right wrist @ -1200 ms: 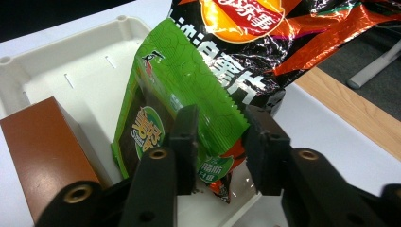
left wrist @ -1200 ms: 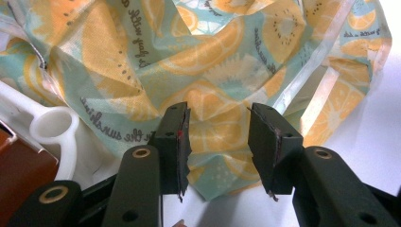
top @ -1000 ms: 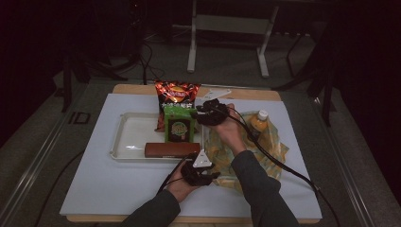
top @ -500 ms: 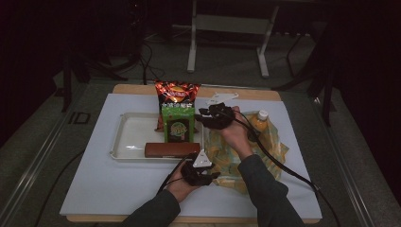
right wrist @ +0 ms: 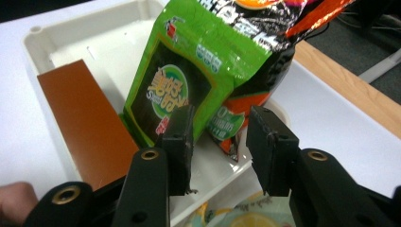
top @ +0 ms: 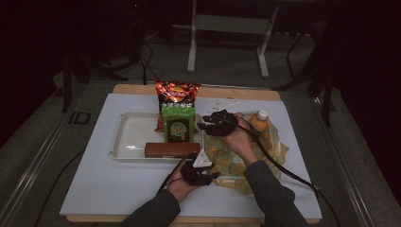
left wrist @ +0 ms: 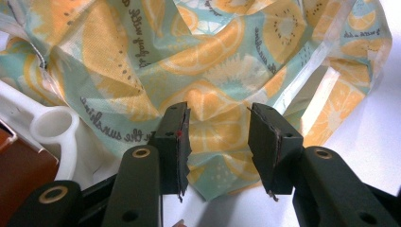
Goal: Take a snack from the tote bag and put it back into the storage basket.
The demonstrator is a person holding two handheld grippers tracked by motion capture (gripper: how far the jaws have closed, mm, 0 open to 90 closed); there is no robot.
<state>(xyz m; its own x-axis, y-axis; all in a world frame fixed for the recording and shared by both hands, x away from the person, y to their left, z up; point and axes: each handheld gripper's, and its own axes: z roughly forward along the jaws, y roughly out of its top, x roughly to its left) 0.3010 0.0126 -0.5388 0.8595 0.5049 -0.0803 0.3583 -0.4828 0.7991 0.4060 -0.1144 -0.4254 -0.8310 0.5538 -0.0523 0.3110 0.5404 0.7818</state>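
Green snack pouch, upright in white tray, leaning against red chip bag behind it; brown box flat along the tray's near side; right gripper, jaws apart, poised just beside the pouch's lower corner, not clamped on it; left gripper, jaws apart, over an edge of citrus-print cloth bag, whether the pads touch the fabric cannot be told; cloth bag lying crumpled on white table mat, right of the tray; orange-capped bottle at the bag's far edge.
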